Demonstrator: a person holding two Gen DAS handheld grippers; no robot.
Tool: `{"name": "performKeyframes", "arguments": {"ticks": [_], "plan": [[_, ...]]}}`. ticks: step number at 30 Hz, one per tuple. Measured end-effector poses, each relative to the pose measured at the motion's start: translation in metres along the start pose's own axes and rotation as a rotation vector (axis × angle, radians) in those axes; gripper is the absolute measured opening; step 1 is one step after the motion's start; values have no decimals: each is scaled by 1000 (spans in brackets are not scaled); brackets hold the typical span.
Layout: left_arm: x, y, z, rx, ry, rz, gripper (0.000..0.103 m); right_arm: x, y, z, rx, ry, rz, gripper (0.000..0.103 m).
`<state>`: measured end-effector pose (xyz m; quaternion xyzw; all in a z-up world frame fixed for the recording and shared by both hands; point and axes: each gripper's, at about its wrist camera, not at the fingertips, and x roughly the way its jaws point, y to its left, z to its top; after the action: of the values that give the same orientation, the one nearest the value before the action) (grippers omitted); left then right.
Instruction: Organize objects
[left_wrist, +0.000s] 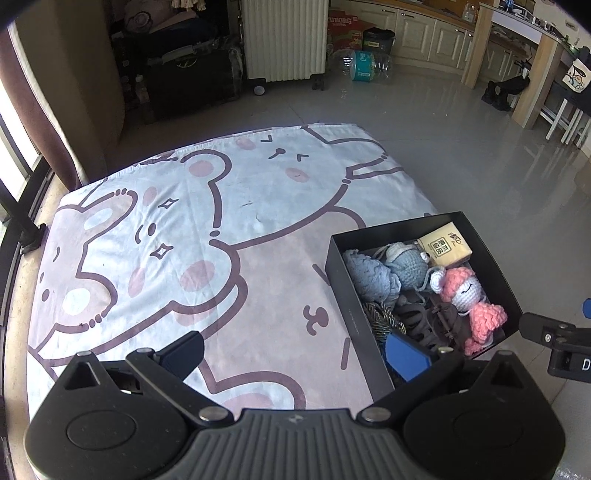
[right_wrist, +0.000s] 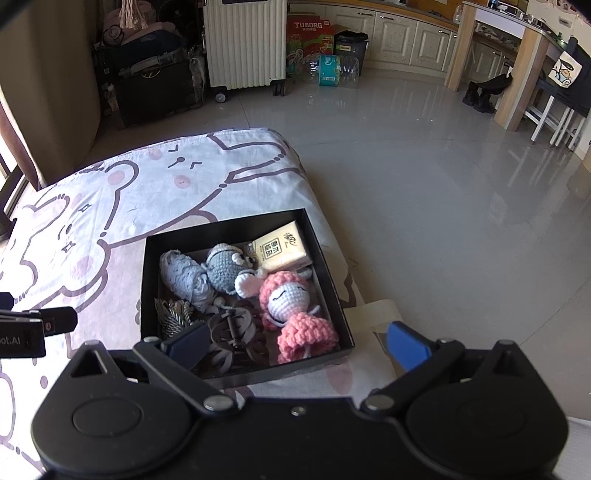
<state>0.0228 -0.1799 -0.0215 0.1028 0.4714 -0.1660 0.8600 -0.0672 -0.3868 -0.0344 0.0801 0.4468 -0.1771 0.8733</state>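
Left gripper (left_wrist: 295, 354): jaws spread wide, nothing between them; held above the cloth, its right pad (left_wrist: 406, 354) over the near left corner of the box
Right gripper (right_wrist: 297, 341): jaws spread wide, nothing gripped; held over the near edge of the box, its left pad (right_wrist: 186, 341) above the near contents, its right pad (right_wrist: 408, 343) outside the box wall
Black box (right_wrist: 236, 225): open, lidless, shallow, matte; set on the right part of the cloth, near the edge toward the floor
Cartoon-print cloth (left_wrist: 166, 229): pale, bear and rabbit outlines; no loose items are seen on it outside the box
Pink crochet doll (right_wrist: 295, 310): white face, pink hair and skirt; laid on its back in the near right part of the box
Grey-blue crochet animal (right_wrist: 223, 267): laid in the middle, touching the yarn bundle
Blue-grey yarn bundle (right_wrist: 186, 277): against the left wall
Tissue pack (right_wrist: 282, 249): beige, printed; in the far right corner, tilted
Dark hair claws (right_wrist: 232, 328): tangled together at the near side
Metallic ornament (right_wrist: 173, 314): near left corner, kind not clear
Progress: judged complete or nearly so, since everything visible is gathered in the box
Remaining: at most a tidying of contents; no lid is seen
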Motion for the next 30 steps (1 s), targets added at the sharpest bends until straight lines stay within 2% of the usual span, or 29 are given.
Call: {"name": "performKeyframes", "arguments": {"ticks": [11, 23, 30], "plan": [[1, 1, -2, -17, 4, 37, 103, -6, -5, -3, 8, -6, -4, 103], [4, -3, -2, 5, 8, 36, 103, -2, -6, -4, 9, 4, -5, 103], [6, 0, -2, -21, 12, 26, 103, -1, -4, -4, 3, 8, -4, 103]]}}
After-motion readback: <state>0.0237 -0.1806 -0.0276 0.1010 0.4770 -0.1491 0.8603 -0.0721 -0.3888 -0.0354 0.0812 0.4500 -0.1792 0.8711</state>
